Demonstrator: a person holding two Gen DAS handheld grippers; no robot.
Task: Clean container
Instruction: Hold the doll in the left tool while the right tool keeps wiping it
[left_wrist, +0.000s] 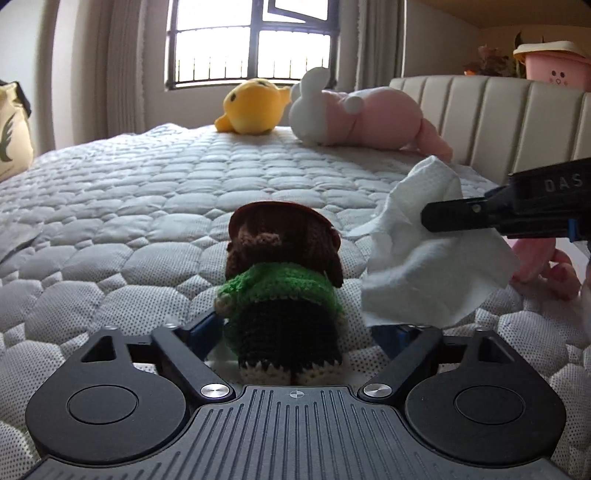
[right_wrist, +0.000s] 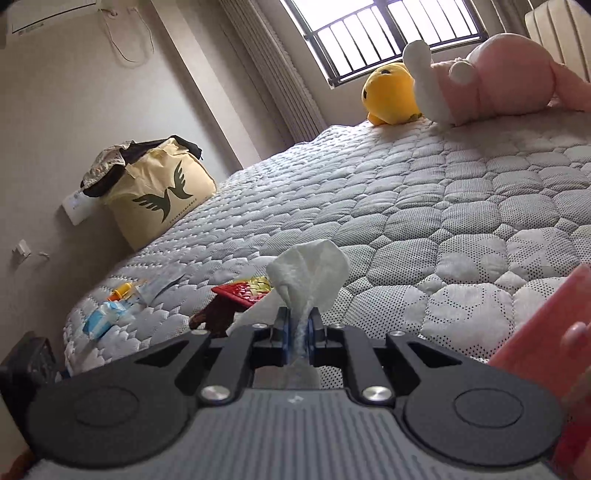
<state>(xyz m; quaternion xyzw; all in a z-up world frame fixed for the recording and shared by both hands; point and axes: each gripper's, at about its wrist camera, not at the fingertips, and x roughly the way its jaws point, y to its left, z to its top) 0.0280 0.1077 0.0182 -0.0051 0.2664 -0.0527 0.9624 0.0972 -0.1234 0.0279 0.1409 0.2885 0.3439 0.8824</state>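
A crocheted doll (left_wrist: 280, 295) with brown hair, a red-brimmed hat and a green top stands on the quilted mattress (left_wrist: 147, 229), seen from behind. It sits between the wide-spread fingers of my left gripper (left_wrist: 303, 328). The left blue pad (left_wrist: 207, 332) is against it, and a gap shows on its right side. My right gripper (left_wrist: 428, 218) reaches in from the right, shut on a white tissue (left_wrist: 428, 258) that hangs beside the doll. In the right wrist view the tissue (right_wrist: 310, 273) is pinched in my right gripper (right_wrist: 298, 317), and the doll's red hat (right_wrist: 240, 291) shows just left of it.
A yellow plush (left_wrist: 255, 107) and a pink-and-white plush (left_wrist: 354, 114) lie at the far end by the padded headboard (left_wrist: 498, 114). A cream bag (right_wrist: 155, 192), a blue packet (right_wrist: 103, 321) and small orange items (right_wrist: 122, 291) sit at the mattress's left edge. A pink-red shape with a fingertip (right_wrist: 576, 336) fills the right edge.
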